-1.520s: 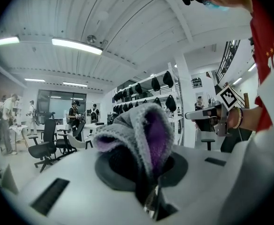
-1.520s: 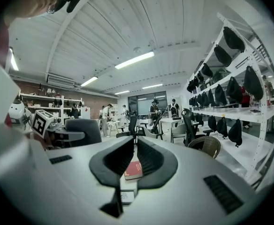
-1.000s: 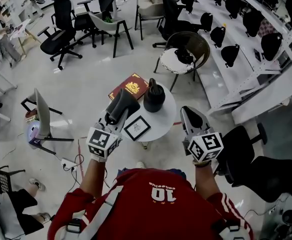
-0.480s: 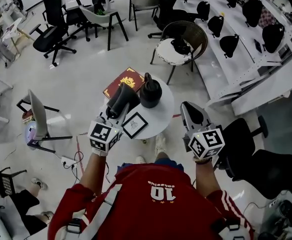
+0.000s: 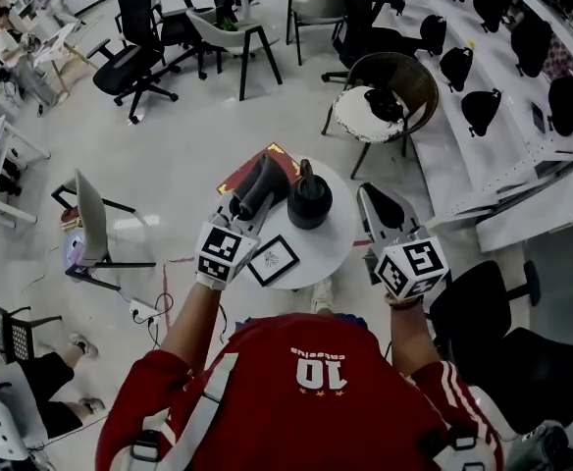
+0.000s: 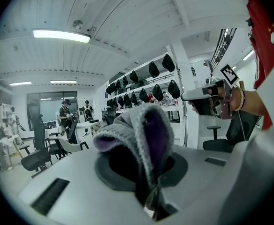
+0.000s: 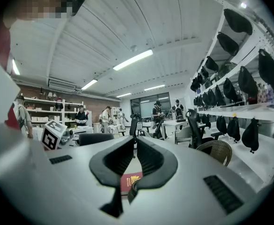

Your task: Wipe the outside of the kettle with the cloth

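Observation:
A black kettle [image 5: 309, 200] stands on the small round white table [image 5: 334, 243]. My left gripper [image 5: 266, 172] hangs over the table's left part, just left of the kettle and apart from it. It is shut on a grey cloth [image 6: 146, 139] with a purple inner side, bunched over the jaws; in the head view the cloth [image 5: 255, 190] looks dark. My right gripper [image 5: 373, 196] is held off the table's right edge, shut with nothing in it [image 7: 134, 146]. The kettle is out of both gripper views.
A red book [image 5: 239, 173] lies at the table's back left and shows between the right jaws [image 7: 131, 181]. A framed picture [image 5: 272, 260] lies at the front. A wicker chair [image 5: 385, 91] stands behind, a black chair [image 5: 483, 302] at the right, and a folding chair [image 5: 90, 226] on the left.
The left gripper with the cloth has moved forward over the table, alongside the kettle. The head camera has shifted. The right gripper stays by the table's right edge.

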{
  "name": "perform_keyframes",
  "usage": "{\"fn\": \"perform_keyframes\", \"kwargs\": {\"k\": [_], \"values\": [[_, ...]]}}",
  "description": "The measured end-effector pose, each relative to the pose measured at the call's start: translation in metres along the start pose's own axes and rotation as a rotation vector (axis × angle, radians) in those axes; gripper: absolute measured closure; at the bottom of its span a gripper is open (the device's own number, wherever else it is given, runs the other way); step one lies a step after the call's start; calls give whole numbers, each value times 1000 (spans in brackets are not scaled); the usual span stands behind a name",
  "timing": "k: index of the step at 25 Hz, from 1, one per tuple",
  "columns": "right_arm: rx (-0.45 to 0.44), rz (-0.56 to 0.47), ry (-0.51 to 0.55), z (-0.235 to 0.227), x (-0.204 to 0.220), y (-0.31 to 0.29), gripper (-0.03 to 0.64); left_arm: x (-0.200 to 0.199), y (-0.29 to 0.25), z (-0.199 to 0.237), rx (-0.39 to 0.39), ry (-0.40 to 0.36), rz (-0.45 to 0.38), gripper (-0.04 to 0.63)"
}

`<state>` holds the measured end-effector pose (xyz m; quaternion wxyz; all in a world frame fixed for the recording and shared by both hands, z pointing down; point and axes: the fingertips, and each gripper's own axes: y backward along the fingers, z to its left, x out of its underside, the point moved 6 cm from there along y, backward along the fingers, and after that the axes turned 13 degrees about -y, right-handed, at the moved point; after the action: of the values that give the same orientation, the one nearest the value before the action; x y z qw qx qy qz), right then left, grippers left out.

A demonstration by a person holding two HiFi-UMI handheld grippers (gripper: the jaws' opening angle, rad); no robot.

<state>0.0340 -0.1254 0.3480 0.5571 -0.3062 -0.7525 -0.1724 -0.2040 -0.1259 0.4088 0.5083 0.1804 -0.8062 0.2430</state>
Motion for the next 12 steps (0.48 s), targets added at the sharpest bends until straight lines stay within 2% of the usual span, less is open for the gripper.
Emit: {"fn": "perform_keyframes", "kwargs": {"k": [5, 12], "values": [[-9, 20, -19, -26, 4, -15, 583, 7, -31, 6, -12, -44, 33, 548], [8, 46, -52, -57, 11, -23, 583, 21, -69, 9, 11, -123, 99, 548]]}}
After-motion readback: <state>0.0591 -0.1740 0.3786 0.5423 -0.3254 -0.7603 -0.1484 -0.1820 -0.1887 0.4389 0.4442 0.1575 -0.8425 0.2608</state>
